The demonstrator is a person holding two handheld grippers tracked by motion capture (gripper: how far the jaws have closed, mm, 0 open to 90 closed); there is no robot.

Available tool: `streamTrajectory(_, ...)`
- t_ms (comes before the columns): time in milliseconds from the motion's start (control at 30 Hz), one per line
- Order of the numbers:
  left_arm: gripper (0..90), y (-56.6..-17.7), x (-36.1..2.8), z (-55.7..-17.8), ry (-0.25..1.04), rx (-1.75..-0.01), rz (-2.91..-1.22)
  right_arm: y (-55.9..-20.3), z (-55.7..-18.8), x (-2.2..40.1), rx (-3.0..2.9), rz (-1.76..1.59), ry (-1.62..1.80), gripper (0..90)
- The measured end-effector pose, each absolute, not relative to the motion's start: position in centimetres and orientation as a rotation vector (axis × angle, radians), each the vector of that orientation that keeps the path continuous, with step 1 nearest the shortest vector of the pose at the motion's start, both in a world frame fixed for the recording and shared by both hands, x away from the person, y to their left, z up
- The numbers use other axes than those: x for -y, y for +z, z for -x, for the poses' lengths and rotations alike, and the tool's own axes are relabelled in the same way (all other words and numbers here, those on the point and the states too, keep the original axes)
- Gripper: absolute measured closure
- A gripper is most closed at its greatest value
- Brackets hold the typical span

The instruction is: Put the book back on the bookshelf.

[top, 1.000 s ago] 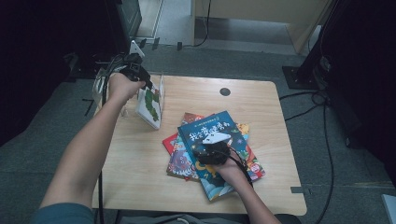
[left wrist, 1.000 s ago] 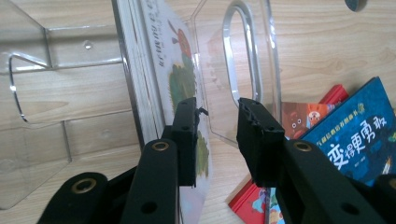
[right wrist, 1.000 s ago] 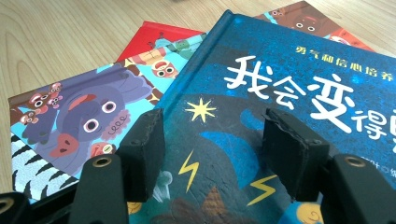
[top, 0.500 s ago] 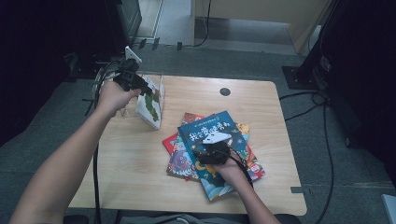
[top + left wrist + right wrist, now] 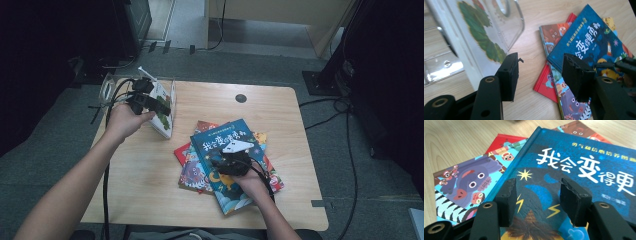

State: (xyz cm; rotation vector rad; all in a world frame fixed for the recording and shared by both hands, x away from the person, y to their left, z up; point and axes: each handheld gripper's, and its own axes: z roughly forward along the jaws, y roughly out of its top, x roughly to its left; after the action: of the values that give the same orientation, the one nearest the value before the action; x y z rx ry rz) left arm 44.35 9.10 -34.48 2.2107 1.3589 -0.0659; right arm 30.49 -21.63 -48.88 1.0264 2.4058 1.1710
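Upper left of the high view: left gripper (image 5: 150,102), jaws just opening with nothing between, beside white leaf-print book (image 5: 164,111) upright in clear rack (image 5: 107,89). Centre: right gripper (image 5: 231,161), jaws apart and closing, over blue book (image 5: 222,142) atop fanned stack.

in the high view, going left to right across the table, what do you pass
clear rack → left gripper → white book → red book → right gripper on the blue book → dark round hole in the tabletop
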Motion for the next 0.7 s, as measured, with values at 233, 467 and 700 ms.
streamTrajectory(233,46.4,-36.0,-8.8,-43.0,-0.101,-1.308,-2.202,-48.4,-30.0,22.9,-2.384,-1.053,1.193,49.6)
streamTrajectory(467,45.2,-37.3,-8.3,-42.3,-0.126,-1.262,-2.220,-48.1,-29.3,24.5,-2.350,-1.087,1.216,51.6)
streamTrajectory(700,42.9,-38.8,-7.5,-41.8,-0.150,-1.215,-2.225,-48.0,-28.4,26.3,-2.323,-1.130,1.211,52.4)
